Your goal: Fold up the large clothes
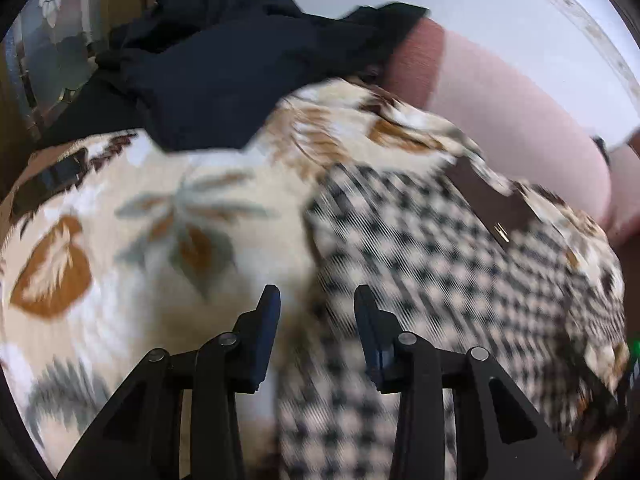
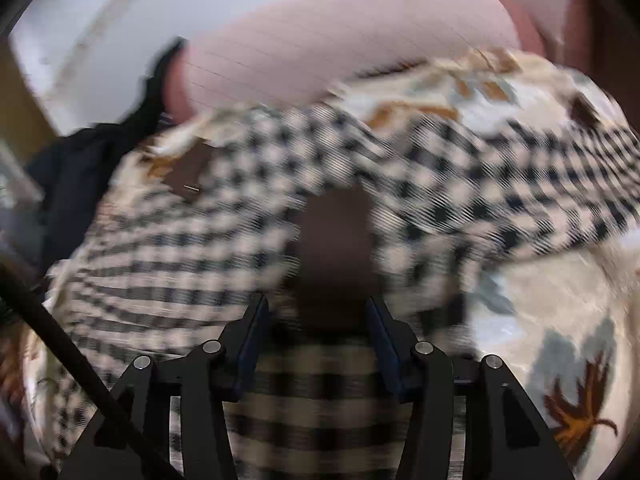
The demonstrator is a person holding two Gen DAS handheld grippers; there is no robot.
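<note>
Checked garment (image 1: 420,240): a black-and-cream houndstooth piece of clothing is seen spread on the leaf-patterned blanket (image 1: 132,220); both views are blurred.
Brown trim: a dark brown patch (image 1: 492,204) with a small metal clasp is seen at the far edge of the checked garment; in the right wrist view a second brown area (image 2: 336,248) lies in the garment's middle.
Dark garment (image 1: 224,64): a navy heap is seen beyond the checked garment, on the far left, partly over the blanket.
Pink cushion (image 1: 500,120): placed behind the checked garment, against a pale wall.
Left gripper (image 1: 316,304): its jaws are spread apart above the near left edge of the checked garment; nothing is seen between the pads.
Right gripper (image 2: 316,312): held over the checked garment, jaws parted, with cloth seen in the gap; whether the pads press on it cannot be told.
</note>
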